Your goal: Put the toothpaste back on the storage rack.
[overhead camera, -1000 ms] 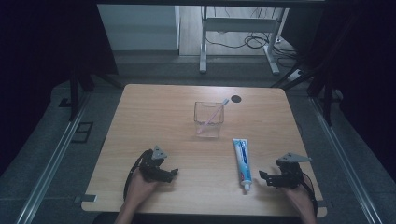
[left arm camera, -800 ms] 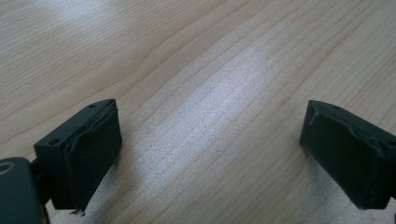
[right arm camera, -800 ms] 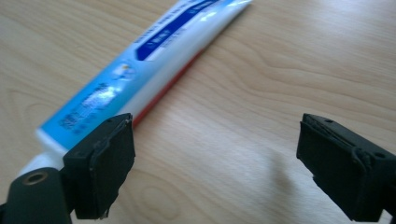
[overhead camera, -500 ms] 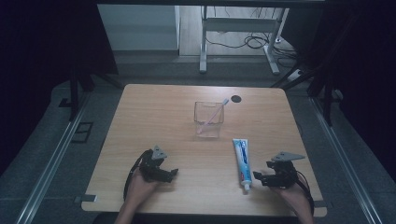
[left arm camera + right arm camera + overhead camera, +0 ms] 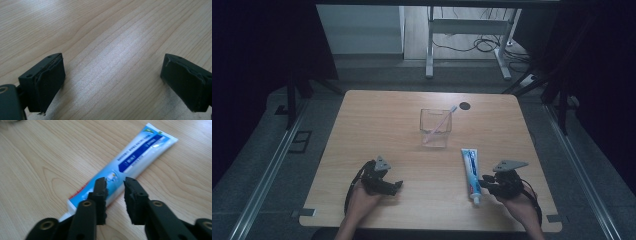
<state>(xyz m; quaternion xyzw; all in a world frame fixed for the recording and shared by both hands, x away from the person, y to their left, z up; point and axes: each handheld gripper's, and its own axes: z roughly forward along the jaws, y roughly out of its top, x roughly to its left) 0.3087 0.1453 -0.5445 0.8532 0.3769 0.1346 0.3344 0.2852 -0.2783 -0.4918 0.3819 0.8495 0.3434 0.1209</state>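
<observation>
- Right gripper (image 5: 484, 184): shifted inward since the earlier frame, now at the toothpaste tube (image 5: 471, 172); jaws just closing to a narrow gap, nothing visibly clamped.
- Toothpaste tube: flat on the table (image 5: 377, 125), lower end just ahead of the right jaws.
- Left gripper (image 5: 396, 185): stationary, jaws wide apart over bare wood.

Premises present as a lab or test room arranged for recording, not a home. 1 plain wooden table (image 5: 377, 125) stands on grey carpeted floor (image 5: 257, 150), flanked by metal floor rails (image 5: 267, 175) on both sides. Dark curtains (image 5: 257, 45) enclose the left and right. Behind the table stands a white metal desk frame (image 5: 464, 30) with loose cables (image 5: 479, 46) trailing on the floor. Corner tape marks (image 5: 307, 212) show on the table's near edge.
</observation>
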